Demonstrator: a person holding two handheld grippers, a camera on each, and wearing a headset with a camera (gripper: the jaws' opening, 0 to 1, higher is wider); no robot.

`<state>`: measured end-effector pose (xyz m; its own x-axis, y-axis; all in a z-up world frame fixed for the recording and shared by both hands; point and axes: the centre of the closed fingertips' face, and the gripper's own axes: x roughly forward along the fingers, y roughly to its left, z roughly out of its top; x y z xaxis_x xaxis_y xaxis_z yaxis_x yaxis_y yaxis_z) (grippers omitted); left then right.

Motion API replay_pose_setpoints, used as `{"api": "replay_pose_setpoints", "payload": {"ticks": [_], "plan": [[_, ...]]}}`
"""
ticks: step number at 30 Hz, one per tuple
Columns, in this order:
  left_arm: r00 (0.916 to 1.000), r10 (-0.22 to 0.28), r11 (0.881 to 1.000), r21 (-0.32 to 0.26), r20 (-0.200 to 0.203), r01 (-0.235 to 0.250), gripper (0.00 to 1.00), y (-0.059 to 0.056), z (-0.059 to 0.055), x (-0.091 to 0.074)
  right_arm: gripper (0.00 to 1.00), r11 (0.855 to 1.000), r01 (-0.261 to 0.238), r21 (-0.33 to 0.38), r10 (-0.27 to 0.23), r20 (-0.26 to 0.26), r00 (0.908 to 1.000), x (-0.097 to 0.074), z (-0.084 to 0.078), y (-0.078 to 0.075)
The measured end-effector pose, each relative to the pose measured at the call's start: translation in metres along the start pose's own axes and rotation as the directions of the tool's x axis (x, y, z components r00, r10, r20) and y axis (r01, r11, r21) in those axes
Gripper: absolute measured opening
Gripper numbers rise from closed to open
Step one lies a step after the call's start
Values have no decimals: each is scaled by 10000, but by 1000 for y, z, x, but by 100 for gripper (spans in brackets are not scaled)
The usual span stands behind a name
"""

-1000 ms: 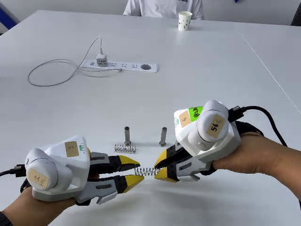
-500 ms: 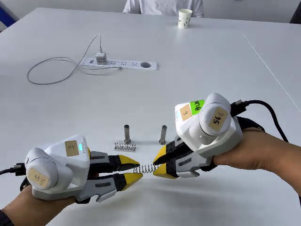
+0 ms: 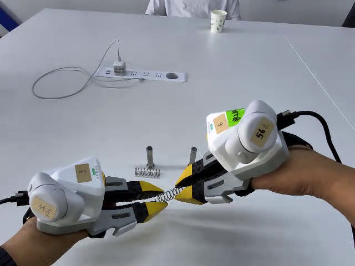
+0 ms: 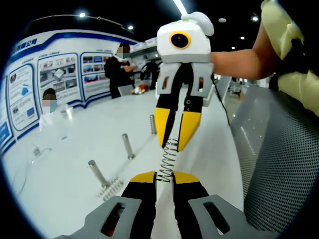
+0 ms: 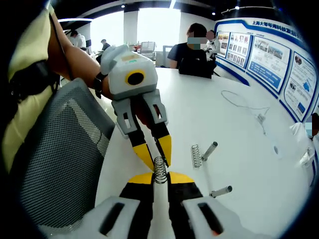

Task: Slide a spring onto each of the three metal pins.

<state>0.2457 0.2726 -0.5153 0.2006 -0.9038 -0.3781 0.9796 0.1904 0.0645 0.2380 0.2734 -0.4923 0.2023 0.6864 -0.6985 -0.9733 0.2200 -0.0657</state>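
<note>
Spring (image 3: 170,193) is held in air between grippers: one end pinched by closed left gripper (image 3: 162,198), other end by closed right gripper (image 3: 182,188). Second spring (image 3: 147,173) is seen lying flat on table (image 3: 249,83), just beside near pin (image 4: 97,173). Middle pin (image 4: 128,146) and far pin (image 4: 153,124) are seen bare — no pin is judged loaded, all three judged outstanding.

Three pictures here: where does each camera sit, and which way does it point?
Head view: on the person's headset, looking down at the table; both hands show, holding the left gripper and right gripper.
Left gripper view: on the left gripper, looking along its jaws at the right gripper and pins; the person's forearm shows.
Right gripper view: on the right gripper, facing the left gripper and the person's arm.
Shared: all show the spring gripped by both grippers.
</note>
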Motion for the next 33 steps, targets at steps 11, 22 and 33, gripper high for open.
{"api": "replay_pose_setpoints", "payload": {"ticks": [11, 22, 33], "plan": [[10000, -4, 10000, 11, 51, 4, 12, 0, 2, 1, 11, 9998, 107, -178, -98, 479, 9988, -2, 16, 0], [9999, -14, 10000, 30, 145, 13, 11, -1, 7, 1, 11, 9996, 204, -217, -182, 938, 9954, -1, 29, 0], [9999, -46, 10000, 41, 161, 45, 11, -3, 8, 2, 11, 9996, 231, -144, -212, 1186, 9927, 4, 35, 2]]}}
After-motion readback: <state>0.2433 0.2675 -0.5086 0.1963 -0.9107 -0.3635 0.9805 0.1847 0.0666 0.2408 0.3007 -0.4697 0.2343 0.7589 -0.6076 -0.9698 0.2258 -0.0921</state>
